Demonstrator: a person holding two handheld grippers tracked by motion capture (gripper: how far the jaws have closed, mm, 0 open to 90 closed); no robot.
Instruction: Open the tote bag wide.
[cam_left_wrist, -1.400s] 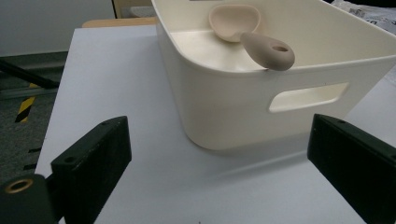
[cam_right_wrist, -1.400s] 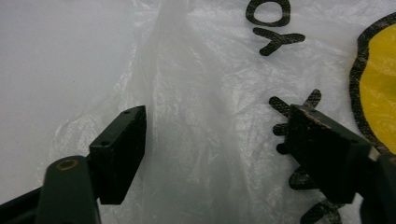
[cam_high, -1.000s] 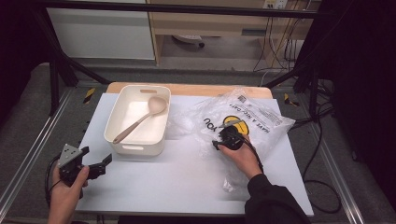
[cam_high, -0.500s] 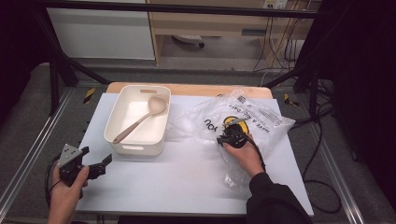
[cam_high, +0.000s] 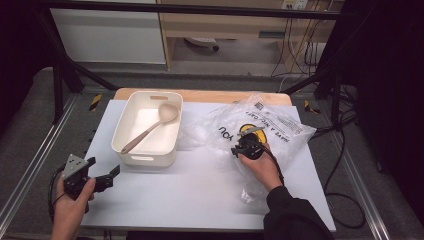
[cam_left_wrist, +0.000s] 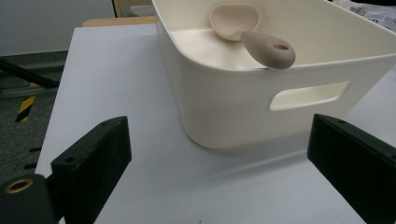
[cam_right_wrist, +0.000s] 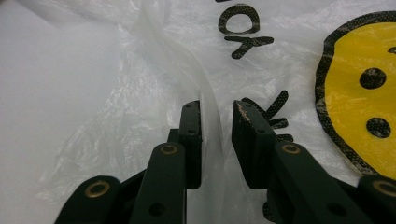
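A clear plastic bag (cam_high: 283, 126) with black lettering and a yellow smiley face (cam_right_wrist: 348, 100) lies crumpled on the right half of the white table (cam_high: 190, 190). My right gripper (cam_high: 241, 147) rests on it. Its jaws have just been closing and stand a narrow gap apart, with a raised fold of the bag (cam_right_wrist: 215, 112) between them; the pads do not visibly pinch it. My left gripper (cam_high: 104, 167) hovers wide open at the table's front left, pointing at a white bin (cam_left_wrist: 243, 93). A beige spoon (cam_high: 152, 127) leans inside the bin.
The bin (cam_high: 123, 135) stands at the left middle of the table, with a cut-out handle (cam_left_wrist: 308, 94) facing my left gripper. A wooden board edge (cam_high: 210, 95) runs along the back. Metal frame rails (cam_high: 30, 165) flank the table and cables (cam_high: 345, 150) hang at the right.
The right gripper's jaws have narrowed around the bag's fold. Both hands stay where they were, and the bin and spoon have not moved.
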